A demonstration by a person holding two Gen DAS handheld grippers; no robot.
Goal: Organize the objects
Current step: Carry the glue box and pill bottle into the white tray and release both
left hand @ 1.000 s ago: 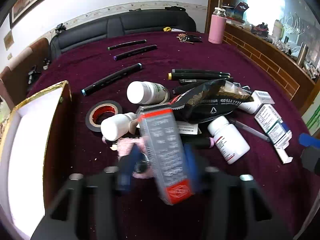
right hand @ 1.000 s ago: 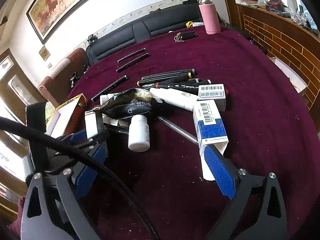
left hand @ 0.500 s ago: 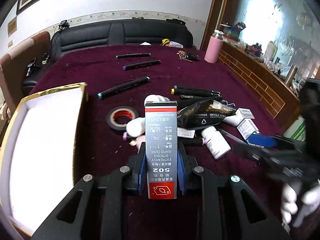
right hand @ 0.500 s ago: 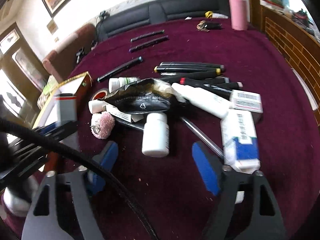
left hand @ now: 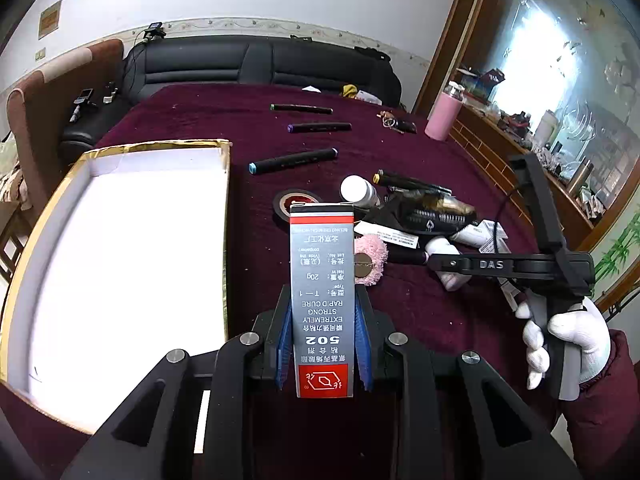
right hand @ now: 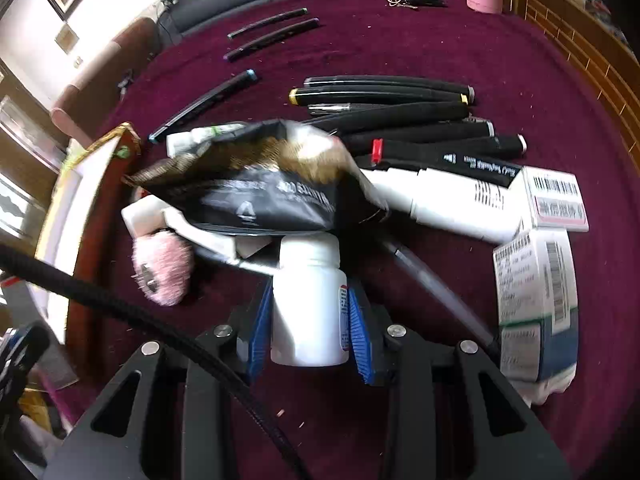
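My left gripper (left hand: 322, 320) is shut on a grey and red glue box (left hand: 322, 272), held upright above the maroon table (left hand: 420, 320), just right of an open white box with a gold rim (left hand: 226, 208). In the right wrist view my right gripper (right hand: 308, 320) points down at the pile. Its jaws are closing, and the blue pads (right hand: 356, 332) sit against both sides of a white pill bottle (right hand: 308, 292) lying on the cloth. A white-gloved hand (left hand: 568, 332) holds that gripper in the left wrist view.
A black foil pouch (right hand: 260, 192) lies over the bottle's cap end, with a pink fuzzy ball (right hand: 164, 268) to its left. Several black markers (right hand: 400, 120), a white tube (right hand: 452, 204) and medicine boxes (right hand: 536, 292) lie to the right. A tape roll (left hand: 296, 204) and pink flask (left hand: 444, 116) stand farther off.
My left gripper has lifted the glue box away from the pile, toward the open white box. My right gripper moved left from the medicine box to the white bottle and its jaws narrowed onto it.
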